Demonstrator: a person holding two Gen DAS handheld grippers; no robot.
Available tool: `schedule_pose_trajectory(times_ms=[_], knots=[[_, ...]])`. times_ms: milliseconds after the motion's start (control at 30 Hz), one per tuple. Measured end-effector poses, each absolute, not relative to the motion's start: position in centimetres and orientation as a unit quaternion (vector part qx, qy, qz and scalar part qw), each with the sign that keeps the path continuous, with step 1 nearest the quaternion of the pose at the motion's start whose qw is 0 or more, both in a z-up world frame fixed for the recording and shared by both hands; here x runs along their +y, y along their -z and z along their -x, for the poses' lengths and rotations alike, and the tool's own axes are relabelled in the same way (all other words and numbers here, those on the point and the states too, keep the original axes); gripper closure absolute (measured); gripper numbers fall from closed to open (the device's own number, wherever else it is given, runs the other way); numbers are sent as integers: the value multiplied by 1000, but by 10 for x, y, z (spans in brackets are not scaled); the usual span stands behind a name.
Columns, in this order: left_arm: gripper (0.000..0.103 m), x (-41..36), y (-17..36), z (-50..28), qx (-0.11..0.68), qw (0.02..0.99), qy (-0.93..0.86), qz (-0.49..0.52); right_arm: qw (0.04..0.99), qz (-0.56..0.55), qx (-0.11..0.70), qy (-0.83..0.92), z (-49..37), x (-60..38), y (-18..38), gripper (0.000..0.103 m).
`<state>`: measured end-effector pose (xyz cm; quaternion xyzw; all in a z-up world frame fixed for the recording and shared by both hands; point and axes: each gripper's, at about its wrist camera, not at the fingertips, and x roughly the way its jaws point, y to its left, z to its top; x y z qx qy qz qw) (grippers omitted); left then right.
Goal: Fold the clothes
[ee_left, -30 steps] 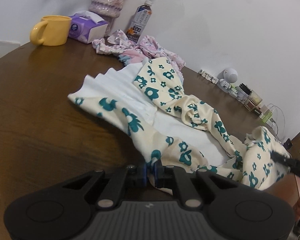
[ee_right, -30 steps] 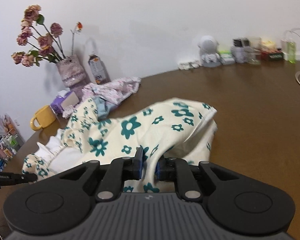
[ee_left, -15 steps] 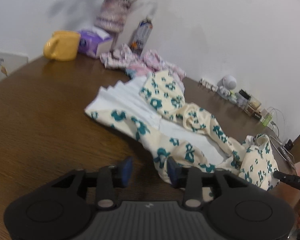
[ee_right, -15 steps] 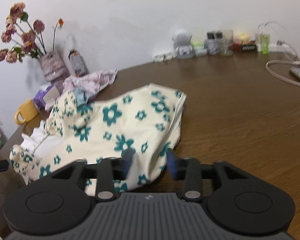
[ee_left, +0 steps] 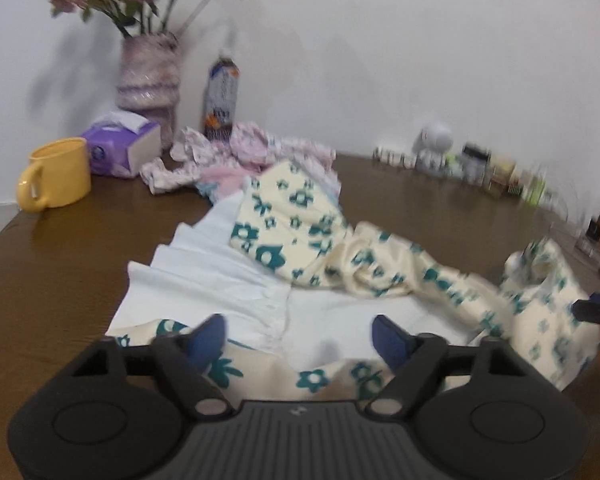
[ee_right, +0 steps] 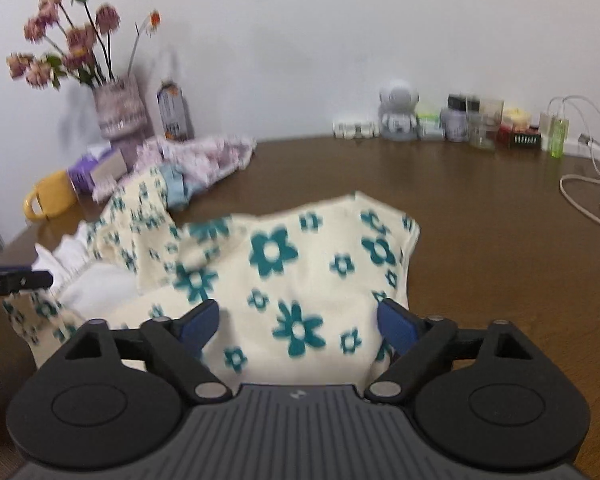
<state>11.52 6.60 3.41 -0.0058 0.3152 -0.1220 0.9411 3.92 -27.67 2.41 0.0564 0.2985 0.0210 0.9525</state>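
A second before, both tongs had pinched the floral garment [ee_right: 284,264]; now the left tongs [ee_left: 300,334] and right tongs [ee_right: 298,320] gaped wide, released, and it lay crumpled mid-frame on the counter [ee_right: 480,216].

Soft matt cloth garment [ee_right: 292,264]; glossy wood-grain table [ee_right: 500,240]; seemingly glazed mug [ee_left: 56,178]

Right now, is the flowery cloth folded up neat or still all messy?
Still messy. The flowery cloth lies rumpled on the table, one part twisted, its white lining showing. Nothing holds it.
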Motion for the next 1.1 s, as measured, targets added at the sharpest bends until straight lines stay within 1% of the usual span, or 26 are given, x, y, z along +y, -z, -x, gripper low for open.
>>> schedule_pose_trajectory(times_ms=[33, 67, 100, 133, 200, 367, 400, 533, 733, 867, 1000, 1033, 1067, 1100], knots=[[55, 65, -30, -120, 322, 939, 122, -5, 950, -56, 306, -21, -40, -278, -20, 33], [59, 66, -26, -124, 330, 936, 124, -12, 948, -57, 313, -21, -40, -280, -16, 43], [69, 67, -21, -127, 337, 933, 126, -19, 946, -62, 319, -24, -40, -283, -13, 46], [74, 68, -18, -127, 338, 932, 126, -28, 944, -68, 323, -28, -41, -285, -10, 53], [78, 67, -15, -127, 338, 931, 126, -53, 943, -71, 325, -27, -42, -288, -6, 59], [81, 60, -15, -115, 340, 926, 125, -104, 943, -76, 321, -34, -56, -293, -4, 69], [82, 59, -16, -110, 341, 925, 124, -110, 944, -69, 321, -38, -62, -291, -4, 70], [82, 60, -17, -84, 340, 926, 108, -123, 944, -33, 323, -63, -91, -276, -4, 70], [82, 77, -16, -42, 340, 934, 68, -88, 941, 3, 323, -105, -128, -246, -5, 70], [82, 88, -18, -39, 341, 937, 58, -59, 941, 8, 319, -109, -135, -234, -5, 70], [82, 87, -19, -44, 341, 936, 57, -68, 942, -18, 318, -105, -128, -242, -8, 70], [81, 87, -20, -45, 343, 935, 57, -68, 943, -35, 315, -104, -125, -248, -12, 67], [81, 89, -22, -44, 340, 937, 59, -59, 943, -52, 312, -104, -121, -253, -15, 61], [81, 90, -26, -42, 335, 939, 61, -49, 944, -65, 306, -105, -117, -257, -21, 58]])
